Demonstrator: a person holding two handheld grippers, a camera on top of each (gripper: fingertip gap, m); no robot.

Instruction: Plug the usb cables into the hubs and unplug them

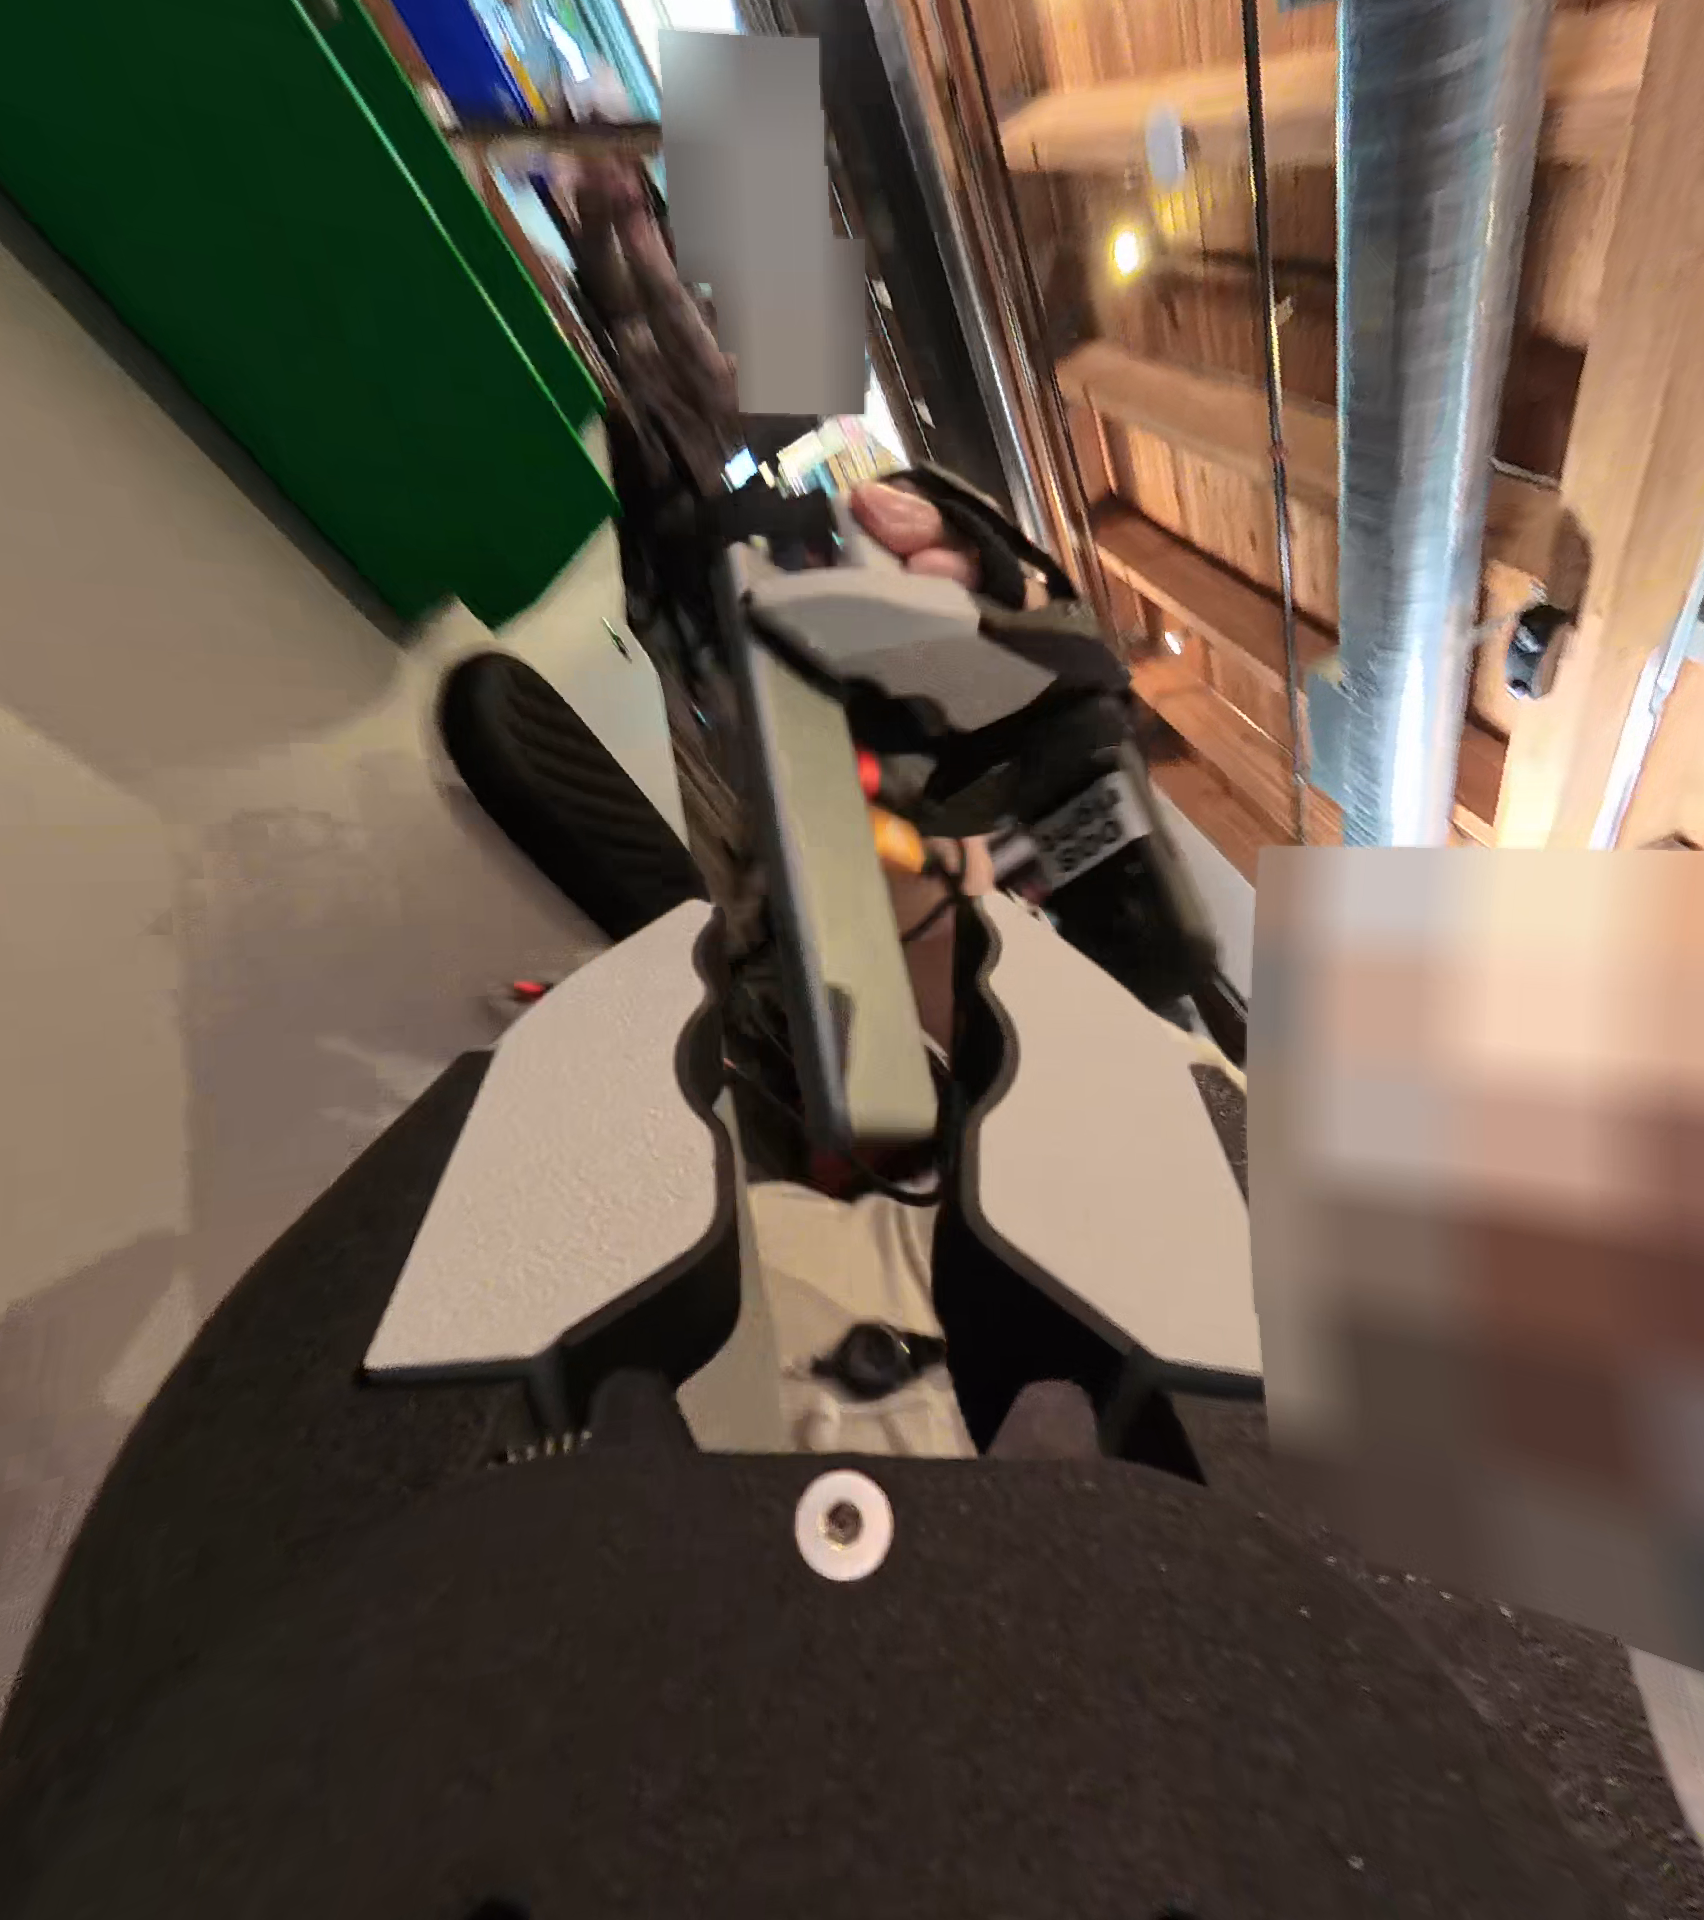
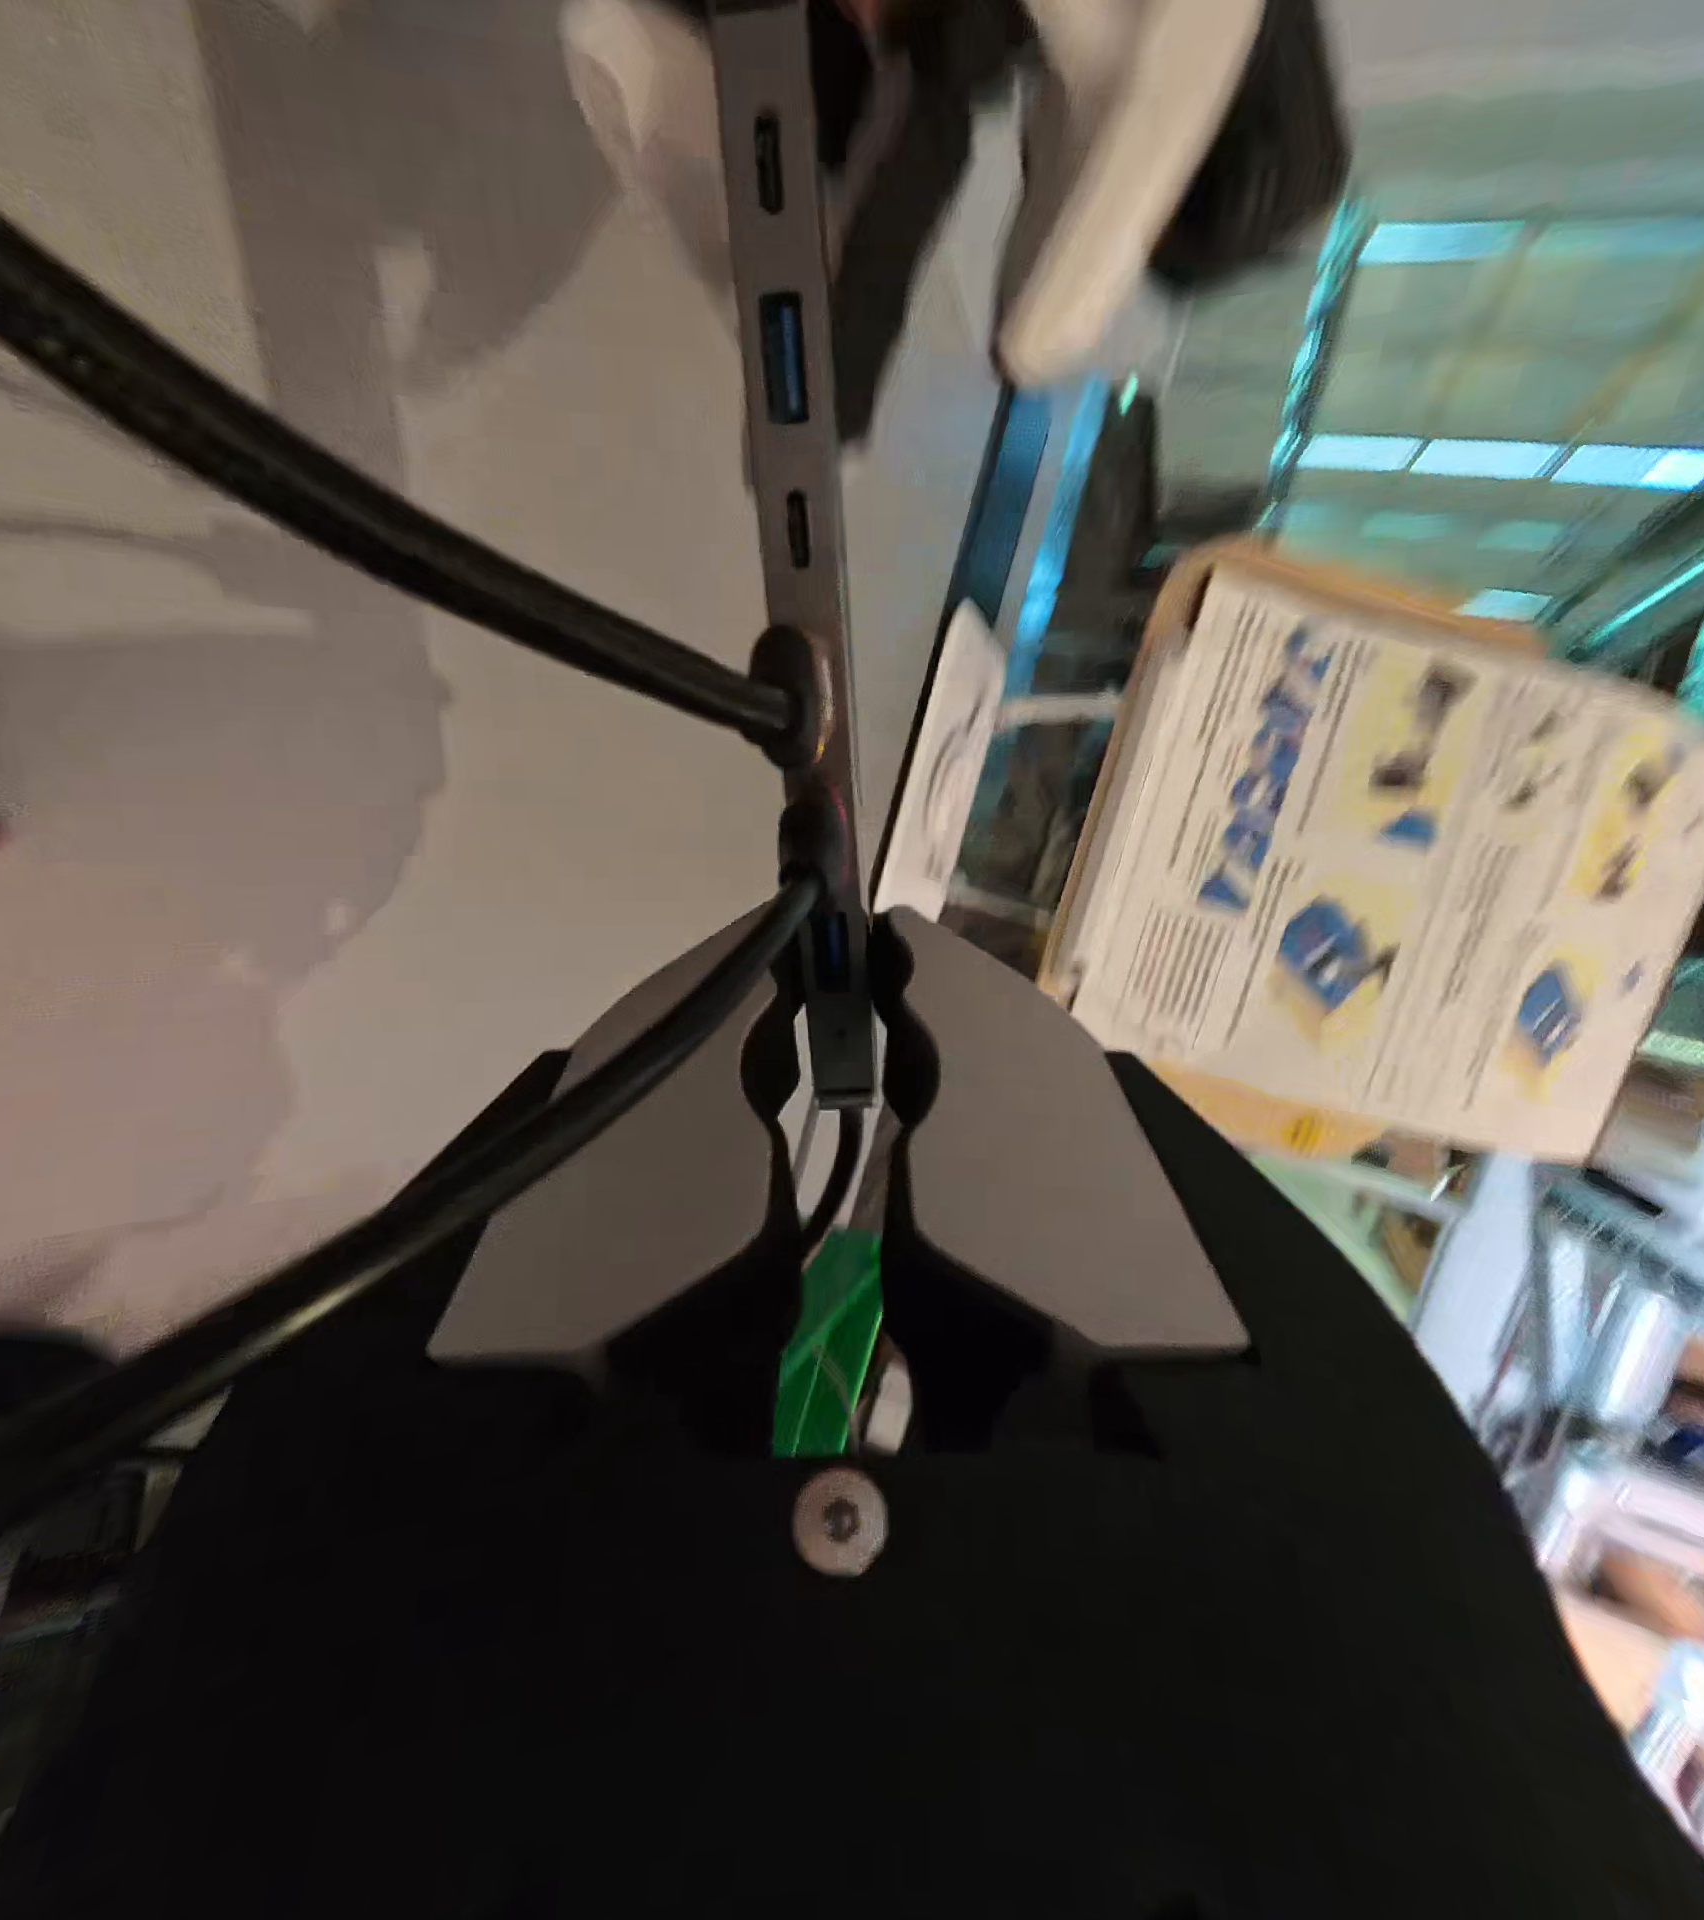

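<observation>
A long grey USB hub [image 1: 858,1018] is held up in the air between both grippers. My left gripper [image 1: 837,925] stands around its near end, with a gap on each side of the hub, so it looks open. Red and orange plugs [image 1: 889,831] sit in the hub's side. My right gripper [image 2: 874,925] is shut on the hub's [image 2: 786,468] other end. A thick black cable [image 2: 308,468] and a thin black cable [image 2: 619,1091] are plugged into its port side. The right gripper also shows in the left wrist view [image 1: 931,644], held by a gloved hand [image 1: 931,520]. Both views are blurred.
A white table [image 1: 100,831] lies below, with a black ribbed object [image 1: 557,790] on it. A green panel [image 1: 256,260] and a metal pipe [image 1: 1419,416] stand behind. A cardboard box with a printed label [image 2: 1399,862] and shelves [image 2: 1606,1558] are to the right.
</observation>
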